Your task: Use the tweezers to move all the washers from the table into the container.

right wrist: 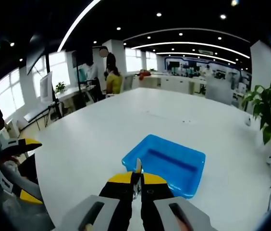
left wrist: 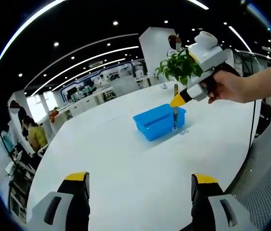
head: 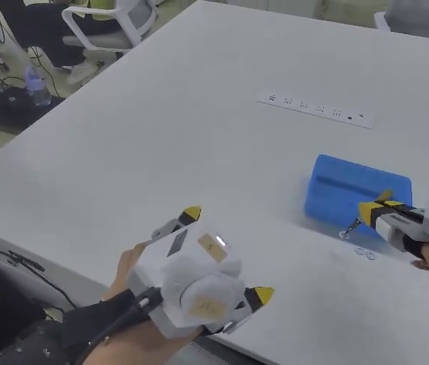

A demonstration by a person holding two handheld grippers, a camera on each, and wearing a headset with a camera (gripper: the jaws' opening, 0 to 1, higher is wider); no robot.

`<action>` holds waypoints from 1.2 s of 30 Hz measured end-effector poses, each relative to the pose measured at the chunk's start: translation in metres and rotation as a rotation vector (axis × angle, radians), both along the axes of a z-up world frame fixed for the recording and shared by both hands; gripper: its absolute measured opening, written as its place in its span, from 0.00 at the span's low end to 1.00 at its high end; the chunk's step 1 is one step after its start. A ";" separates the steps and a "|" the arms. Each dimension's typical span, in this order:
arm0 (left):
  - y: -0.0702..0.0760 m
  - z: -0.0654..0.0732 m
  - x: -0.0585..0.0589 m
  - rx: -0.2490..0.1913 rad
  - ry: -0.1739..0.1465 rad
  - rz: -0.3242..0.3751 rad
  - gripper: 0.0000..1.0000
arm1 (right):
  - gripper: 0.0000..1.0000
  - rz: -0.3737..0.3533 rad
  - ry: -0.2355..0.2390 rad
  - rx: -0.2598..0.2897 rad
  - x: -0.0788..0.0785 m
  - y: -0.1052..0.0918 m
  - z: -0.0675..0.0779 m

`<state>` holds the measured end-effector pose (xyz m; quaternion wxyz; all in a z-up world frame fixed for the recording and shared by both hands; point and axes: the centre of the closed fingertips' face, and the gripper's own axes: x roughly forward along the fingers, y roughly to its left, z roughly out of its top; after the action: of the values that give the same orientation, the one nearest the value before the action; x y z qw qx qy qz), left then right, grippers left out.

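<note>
in the head view your right gripper (head: 379,205) comes in from the right edge of the frame. its yellow-tipped jaws are clamped on the tweezers (head: 350,226), which slant down and to the left. the tweezers' tips hang by the lower left corner of the blue container (head: 359,190), close over the white table (head: 199,122). i cannot tell whether they touch the table, and they are too small to show whether they pinch anything. two washers (head: 365,253) lie flat on the table just below and right of those tips, near the container's front wall and outside it.

your left gripper (head: 227,253) sits at lower centre of the frame, well apart from the container. its jaws are spread wide with nothing between them.

in the left gripper view your two yellow-capped jaws rise from the bottom, far apart, with bare table between them. at upper right your hand (left wrist: 229,86) holds the right gripper, and the tweezers point straight down in front of the container's right end. a potted plant (left wrist: 176,67) stands behind it.

in the right gripper view your jaws meet at bottom centre with the tweezers standing between them. the container lies just beyond, a little right of centre.

a power strip (head: 317,110) lies on the table in the upper right of the head view, and an office chair (head: 112,23) stands at upper left.
</note>
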<state>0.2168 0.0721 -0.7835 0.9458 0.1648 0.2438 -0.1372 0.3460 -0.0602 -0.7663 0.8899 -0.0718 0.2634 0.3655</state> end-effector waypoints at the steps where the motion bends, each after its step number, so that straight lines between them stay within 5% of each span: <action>1: 0.000 0.000 0.000 0.000 0.001 0.000 0.89 | 0.01 0.002 -0.002 0.002 0.000 0.000 0.002; 24: 0.000 -0.003 -0.001 0.007 0.015 0.000 0.89 | 0.01 -0.017 -0.052 0.033 0.030 0.003 0.031; 36: 0.002 -0.004 -0.001 0.015 0.020 0.007 0.88 | 0.01 -0.114 -0.044 0.051 0.063 -0.003 0.018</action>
<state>0.2161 0.0744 -0.7873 0.9425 0.1699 0.2549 -0.1338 0.4090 -0.0628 -0.7487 0.9163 -0.0419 0.2379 0.3193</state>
